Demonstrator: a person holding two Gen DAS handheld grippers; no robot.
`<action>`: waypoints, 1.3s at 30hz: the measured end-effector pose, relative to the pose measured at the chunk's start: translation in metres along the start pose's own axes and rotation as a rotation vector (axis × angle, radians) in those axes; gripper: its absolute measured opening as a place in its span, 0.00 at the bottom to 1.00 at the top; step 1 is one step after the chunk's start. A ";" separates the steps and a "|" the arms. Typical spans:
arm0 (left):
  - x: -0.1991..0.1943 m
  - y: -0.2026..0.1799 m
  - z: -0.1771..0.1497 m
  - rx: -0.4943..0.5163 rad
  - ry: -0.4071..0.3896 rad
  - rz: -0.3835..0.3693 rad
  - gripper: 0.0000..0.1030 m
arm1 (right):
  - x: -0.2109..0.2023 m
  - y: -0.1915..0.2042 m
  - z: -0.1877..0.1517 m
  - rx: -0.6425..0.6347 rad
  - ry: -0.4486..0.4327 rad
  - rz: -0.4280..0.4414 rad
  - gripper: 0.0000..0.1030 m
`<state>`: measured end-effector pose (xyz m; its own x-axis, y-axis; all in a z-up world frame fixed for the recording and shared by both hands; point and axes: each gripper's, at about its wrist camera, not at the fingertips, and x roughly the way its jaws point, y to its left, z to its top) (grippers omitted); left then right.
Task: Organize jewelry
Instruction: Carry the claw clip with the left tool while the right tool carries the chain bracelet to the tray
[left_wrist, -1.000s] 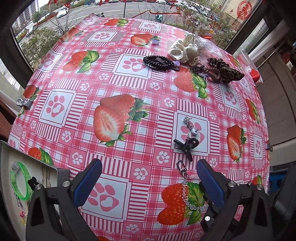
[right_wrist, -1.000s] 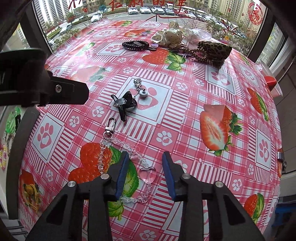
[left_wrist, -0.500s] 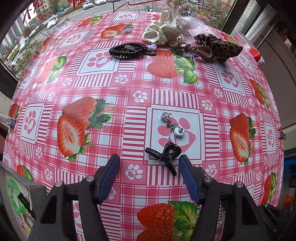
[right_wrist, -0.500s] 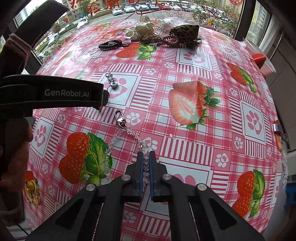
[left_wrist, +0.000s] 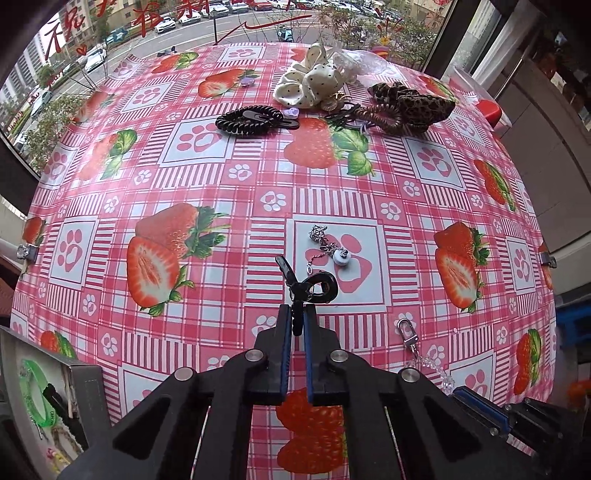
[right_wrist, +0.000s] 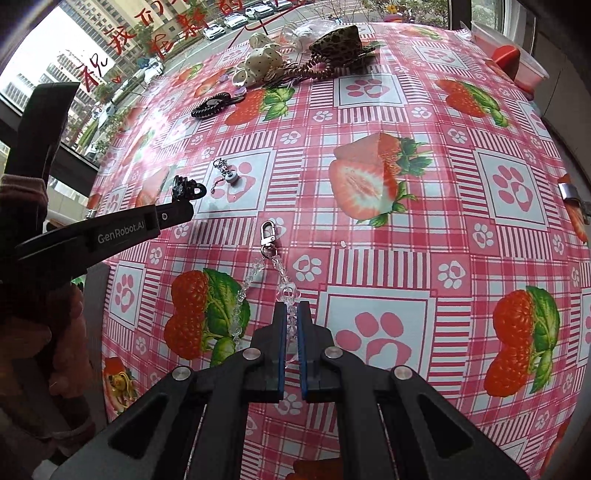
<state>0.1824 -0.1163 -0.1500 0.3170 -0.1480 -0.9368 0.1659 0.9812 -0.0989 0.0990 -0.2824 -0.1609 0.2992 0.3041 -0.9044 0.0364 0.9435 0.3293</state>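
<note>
A black clip (left_wrist: 312, 287) lies near the middle of the desk (left_wrist: 229, 184), on a white paw-print square of the strawberry cloth. The left tool (left_wrist: 296, 325) has just closed and now pinches the clip's near tail between its blue pads; the round loop end sticks out beyond the tips. The clip looks like light, stiff plastic, so it likely lifts easily, though a hold on one thin tail could let it swivel.

Touching the clip on its far right side is a small silver chain charm (left_wrist: 328, 247) with a white bead. It is loose and floppy and may drag along.

To the right, a clear bead strand (right_wrist: 284, 280) with a silver clasp (right_wrist: 267, 233) lies on the cloth. The right tool (right_wrist: 291, 317) is closed on it, beads showing between the pads. The strand is limp, glassy and probably slippery; its free part will hang and swing.

At the far edge lie a black coil tie (left_wrist: 251, 119), a cream dotted scrunchie (left_wrist: 314, 83) and a leopard scrunchie (left_wrist: 410, 101). At the near left corner, a box (left_wrist: 79, 384) holds a green band (left_wrist: 35, 397).
</note>
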 end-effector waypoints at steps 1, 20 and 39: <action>-0.004 0.001 -0.002 -0.001 -0.005 -0.004 0.12 | -0.002 0.000 -0.001 0.011 0.002 0.008 0.05; -0.092 0.057 -0.076 -0.046 -0.039 0.008 0.12 | -0.041 0.033 -0.008 0.025 0.017 0.078 0.05; -0.154 0.152 -0.147 -0.221 -0.040 0.098 0.12 | -0.062 0.142 -0.010 -0.153 0.054 0.154 0.05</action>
<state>0.0212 0.0740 -0.0707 0.3587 -0.0510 -0.9320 -0.0742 0.9938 -0.0829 0.0759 -0.1661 -0.0608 0.2387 0.4486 -0.8613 -0.1525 0.8932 0.4230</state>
